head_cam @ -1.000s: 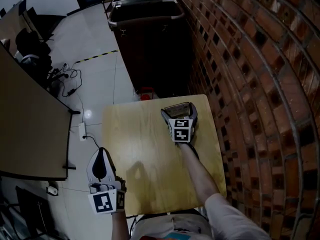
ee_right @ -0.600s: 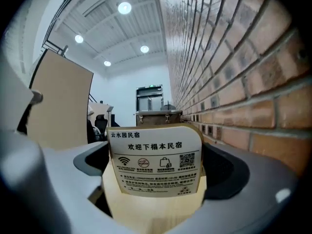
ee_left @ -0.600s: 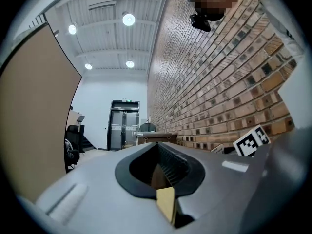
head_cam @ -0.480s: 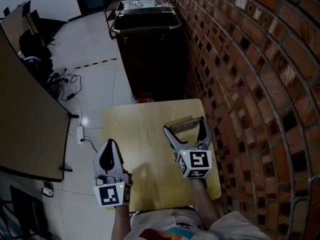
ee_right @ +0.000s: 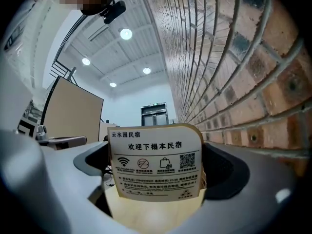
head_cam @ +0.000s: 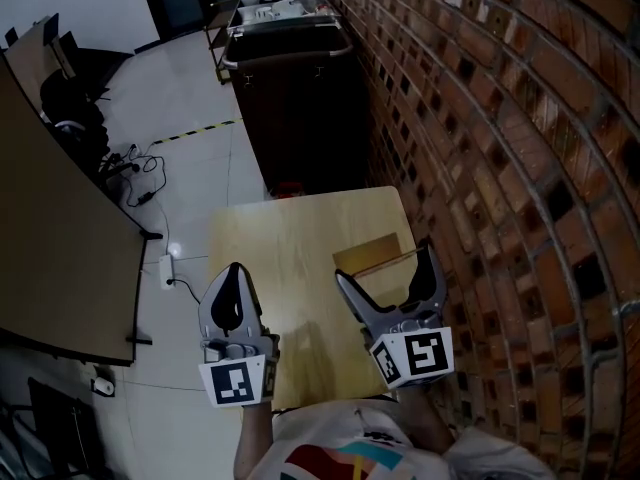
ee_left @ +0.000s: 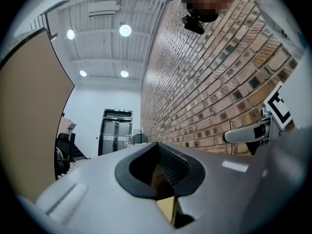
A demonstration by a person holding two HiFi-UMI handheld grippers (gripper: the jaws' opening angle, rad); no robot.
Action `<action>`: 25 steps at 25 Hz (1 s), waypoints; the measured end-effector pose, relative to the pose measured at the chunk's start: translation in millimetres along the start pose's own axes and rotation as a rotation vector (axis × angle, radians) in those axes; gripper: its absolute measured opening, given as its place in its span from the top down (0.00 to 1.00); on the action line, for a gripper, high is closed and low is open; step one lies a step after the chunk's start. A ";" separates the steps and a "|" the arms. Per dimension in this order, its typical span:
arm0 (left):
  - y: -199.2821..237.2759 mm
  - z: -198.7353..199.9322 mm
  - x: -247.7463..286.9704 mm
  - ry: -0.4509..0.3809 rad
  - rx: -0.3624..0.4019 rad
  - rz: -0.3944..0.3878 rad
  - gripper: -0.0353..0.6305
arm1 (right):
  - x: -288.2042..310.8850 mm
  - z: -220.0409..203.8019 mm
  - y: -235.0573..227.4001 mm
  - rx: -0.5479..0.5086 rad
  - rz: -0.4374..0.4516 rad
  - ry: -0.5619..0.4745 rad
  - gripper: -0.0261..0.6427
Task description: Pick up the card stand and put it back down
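Right gripper (head_cam: 388, 286) withdrawn from stand (head_cam: 375, 256), jaws wide, empty. Left gripper (head_cam: 235, 280) closed, empty. Stand likely light, stiff, tippable; grip side edges.

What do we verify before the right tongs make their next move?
1. Right tongs open, jaws well apart: ok.
2. Card stand upright on the wooden table, printed face toward the right gripper view: ok.
3. Card stand clear of both jaw tips: cannot tell; it stands right between them.
4. Left tongs shut, holding nothing, at the table's left edge, away from the stand: ok.
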State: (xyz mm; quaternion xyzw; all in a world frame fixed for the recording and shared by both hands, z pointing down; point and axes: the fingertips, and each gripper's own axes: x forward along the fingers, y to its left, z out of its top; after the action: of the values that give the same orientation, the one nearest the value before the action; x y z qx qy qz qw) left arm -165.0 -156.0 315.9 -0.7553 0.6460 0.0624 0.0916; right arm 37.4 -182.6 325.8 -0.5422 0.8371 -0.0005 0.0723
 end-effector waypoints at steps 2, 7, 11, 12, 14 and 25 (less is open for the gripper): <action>-0.9 1.1 -1.8 -0.002 0.002 0.004 0.95 | -1.8 -0.7 0.8 0.008 0.005 0.002 0.10; 0.1 0.5 -6.0 -0.001 0.003 0.019 0.95 | -3.7 -1.8 4.9 0.009 0.021 0.006 0.10; 0.9 0.2 -5.7 -0.002 -0.008 0.026 0.95 | -2.8 -0.4 3.4 0.009 0.021 0.001 0.10; 1.7 0.1 -5.9 0.000 -0.007 0.028 0.95 | -2.6 -0.1 3.3 0.009 0.021 0.000 0.10; 2.5 -0.3 -5.9 0.009 0.009 0.031 0.95 | -2.2 0.3 3.7 0.010 0.023 0.000 0.10; 7.0 5.9 -12.4 -0.013 0.003 0.052 0.95 | -6.2 -0.5 8.4 0.022 0.031 0.002 0.10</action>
State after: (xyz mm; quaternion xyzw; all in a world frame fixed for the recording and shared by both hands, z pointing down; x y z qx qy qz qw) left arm -173.8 -143.8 312.4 -0.7378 0.6647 0.0688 0.0953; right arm 32.2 -173.6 326.4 -0.5284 0.8454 -0.0092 0.0776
